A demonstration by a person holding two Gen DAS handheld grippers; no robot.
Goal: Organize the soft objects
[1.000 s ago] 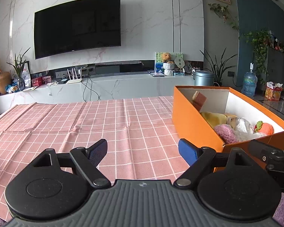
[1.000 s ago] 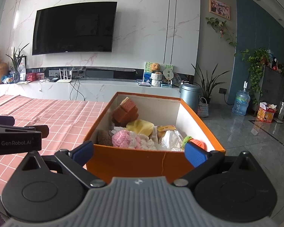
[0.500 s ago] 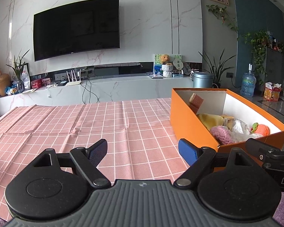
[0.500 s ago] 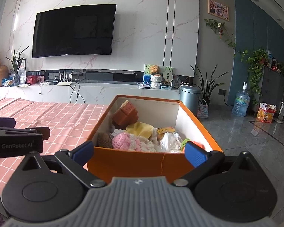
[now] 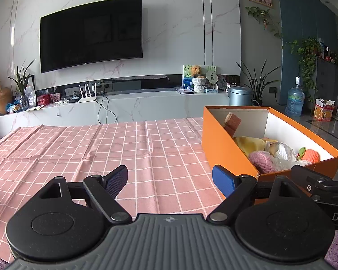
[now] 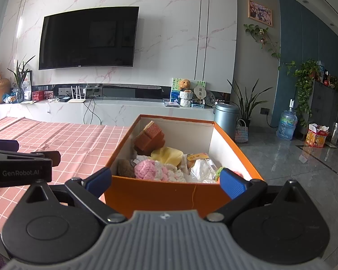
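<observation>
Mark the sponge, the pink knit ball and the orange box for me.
sponge (image 6: pixel 149 137), right wrist view, on its front face.
pink knit ball (image 6: pixel 145 169), right wrist view, on its top.
orange box (image 6: pixel 169 196), right wrist view, on its near wall.

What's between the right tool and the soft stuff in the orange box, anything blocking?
Only the orange box's near wall: the open right tool sits low in front of it, level with the rim. The pink knit ball lies just behind that wall; the box is open on top, so coming in from above looks clear.

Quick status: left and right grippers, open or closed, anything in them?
Left gripper: open, empty, over the pink checked cloth.
Right gripper: open, empty, facing the orange box.
</observation>
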